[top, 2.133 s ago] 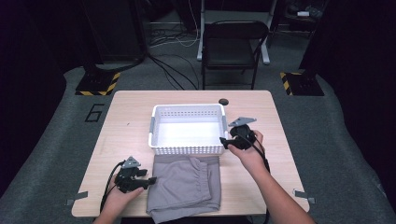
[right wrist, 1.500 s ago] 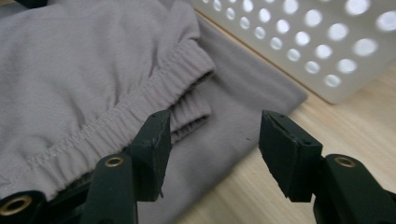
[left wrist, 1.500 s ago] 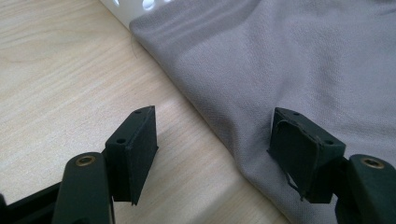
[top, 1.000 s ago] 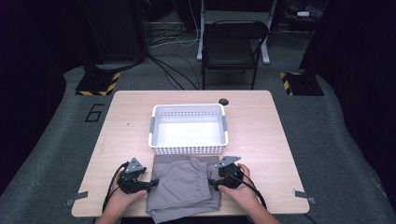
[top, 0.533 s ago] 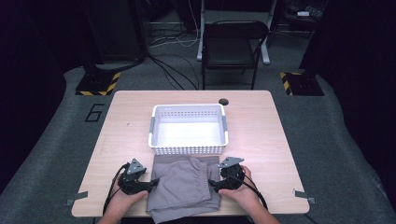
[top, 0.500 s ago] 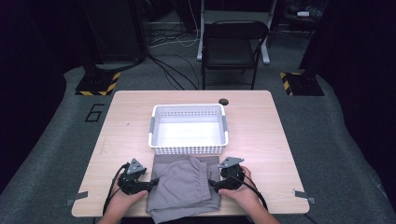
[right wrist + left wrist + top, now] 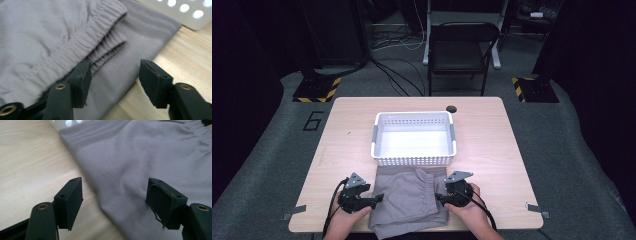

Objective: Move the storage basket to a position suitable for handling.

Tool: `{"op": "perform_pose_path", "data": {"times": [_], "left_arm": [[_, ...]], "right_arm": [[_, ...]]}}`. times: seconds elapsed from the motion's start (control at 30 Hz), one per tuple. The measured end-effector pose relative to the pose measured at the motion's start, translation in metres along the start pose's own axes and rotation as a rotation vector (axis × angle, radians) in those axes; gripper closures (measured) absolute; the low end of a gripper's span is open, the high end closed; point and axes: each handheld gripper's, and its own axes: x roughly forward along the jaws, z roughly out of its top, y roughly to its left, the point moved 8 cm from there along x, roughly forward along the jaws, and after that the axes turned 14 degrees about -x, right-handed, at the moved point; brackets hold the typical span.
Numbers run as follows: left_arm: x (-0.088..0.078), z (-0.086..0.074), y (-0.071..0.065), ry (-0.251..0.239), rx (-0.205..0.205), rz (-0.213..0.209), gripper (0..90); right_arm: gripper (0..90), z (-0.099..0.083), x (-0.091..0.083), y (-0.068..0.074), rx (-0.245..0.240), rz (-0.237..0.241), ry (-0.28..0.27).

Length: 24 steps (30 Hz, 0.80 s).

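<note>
A: What was seen on the table [image 7: 492, 130]?

B: A white basket [image 7: 414, 138] was set near the middle of it, and a grey garment [image 7: 411, 200] was spread flat just in front of the basket, at the near edge. One corner of the cloth was seen touching the basket's wall in the left gripper view. A small dark disc [image 7: 451, 108] was placed behind the basket.

A: Where were the grippers held?

B: The left gripper [image 7: 371, 199] was held at the garment's left edge, the right gripper [image 7: 441, 196] at its right edge, each pointed inward at the cloth.

A: How were the jaws of the left gripper found?

B: They were parted, and had just been opened a little. The cloth's edge was seen between them, but was not pressed by the pads [image 7: 74, 200].

A: And the right one?

B: Its jaws had just been closed further, yet a gap was left. The folded cloth below the elastic waistband [image 7: 100, 27] was straddled, and no squeeze on it could be made out.
</note>
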Motion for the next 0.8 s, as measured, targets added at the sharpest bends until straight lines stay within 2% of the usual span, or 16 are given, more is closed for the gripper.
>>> {"op": "perform_pose_path", "data": {"times": [0.13,0.2,0.23,0.3,0.33,0.37,0.4,0.43,0.47,0.5,0.53,0.57,0.67,0.8], "left_arm": [[0.004,-0.003,-0.004,0.021,0.041,0.008,28.9],[0.006,-0.002,-0.006,0.018,0.038,0.003,28.9],[0.006,-0.002,-0.006,0.021,0.048,0.001,28.9],[0.006,-0.003,-0.006,0.019,0.035,0.002,28.9],[0.007,-0.003,-0.005,0.02,0.046,0.0,28.9],[0.007,-0.002,-0.005,0.02,0.049,0.001,28.8],[0.007,-0.003,-0.005,0.022,0.046,-0.001,28.8],[0.007,-0.002,-0.005,0.017,0.039,-0.002,28.7],[0.007,-0.002,-0.005,0.016,0.039,-0.002,28.7],[0.007,-0.002,-0.005,0.016,0.039,-0.002,28.7],[0.007,-0.002,-0.005,0.019,0.044,-0.001,28.7],[0.007,-0.003,-0.005,0.02,0.045,-0.002,28.7],[0.006,-0.003,-0.007,0.022,0.035,-0.003,28.3],[0.007,-0.003,-0.008,0.031,0.056,-0.006,28.0]], "right_arm": [[37.9,-0.002,0.001,0.0,-0.017,-0.028,0.011],[37.2,-0.004,0.004,-0.003,-0.014,-0.031,0.018],[37.4,-0.005,0.005,-0.004,-0.019,-0.021,0.007],[38.7,-0.006,0.006,-0.006,-0.029,-0.003,0.001],[40.0,-0.006,0.006,-0.006,-0.036,-0.001,0.0],[43.7,-0.005,0.006,-0.004,-0.024,0.004,-0.005],[46.0,-0.006,0.005,-0.005,-0.051,0.011,-0.002],[48.5,-0.004,0.005,-0.002,-0.025,0.009,-0.009],[54.4,-0.005,0.004,-0.001,-0.044,0.024,-0.005],[54.4,-0.005,0.004,-0.001,-0.044,0.024,-0.005],[57.5,-0.005,0.004,0.001,-0.024,0.03,-0.005],[62.6,-0.004,0.004,0.001,-0.039,0.038,-0.011],[77.1,-0.004,0.004,0.006,-0.023,0.074,-0.016],[82.5,-0.002,0.003,0.008,-0.025,0.074,-0.01]]}}
